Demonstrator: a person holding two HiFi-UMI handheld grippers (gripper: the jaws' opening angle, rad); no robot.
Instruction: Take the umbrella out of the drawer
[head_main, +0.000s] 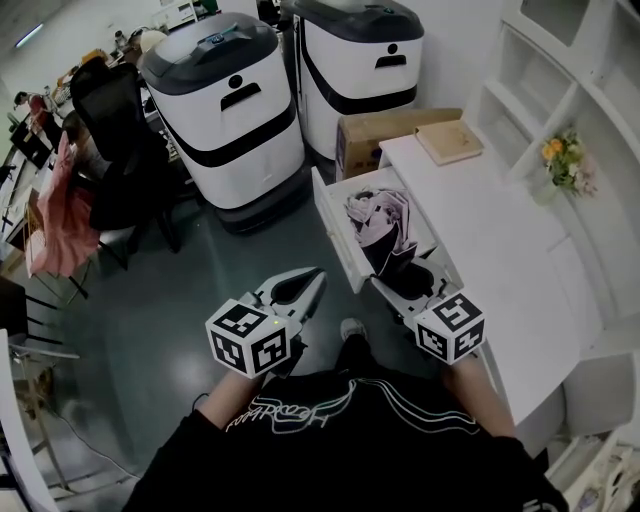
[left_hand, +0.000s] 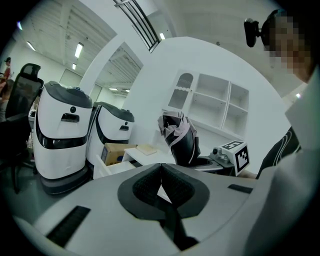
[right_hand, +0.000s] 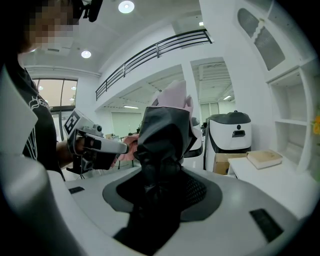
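Observation:
A folded black and pink umbrella (head_main: 382, 228) is held up over the open white drawer (head_main: 334, 232) at the desk's left side. My right gripper (head_main: 405, 284) is shut on the umbrella's black lower end. In the right gripper view the umbrella (right_hand: 165, 131) fills the space between the jaws and stands upright. My left gripper (head_main: 314, 281) hangs left of the drawer over the floor, shut with nothing in it. In the left gripper view its pads (left_hand: 150, 181) meet at the tips, and the umbrella (left_hand: 178, 136) and the right gripper (left_hand: 226, 158) show beyond them.
Two large white and black machines (head_main: 226, 104) (head_main: 362, 62) stand behind the drawer. A cardboard box (head_main: 384, 136) sits by the white desk (head_main: 500, 250), which bears a flat wooden board (head_main: 448, 141) and flowers (head_main: 566, 162). A black office chair (head_main: 120, 150) stands at the left.

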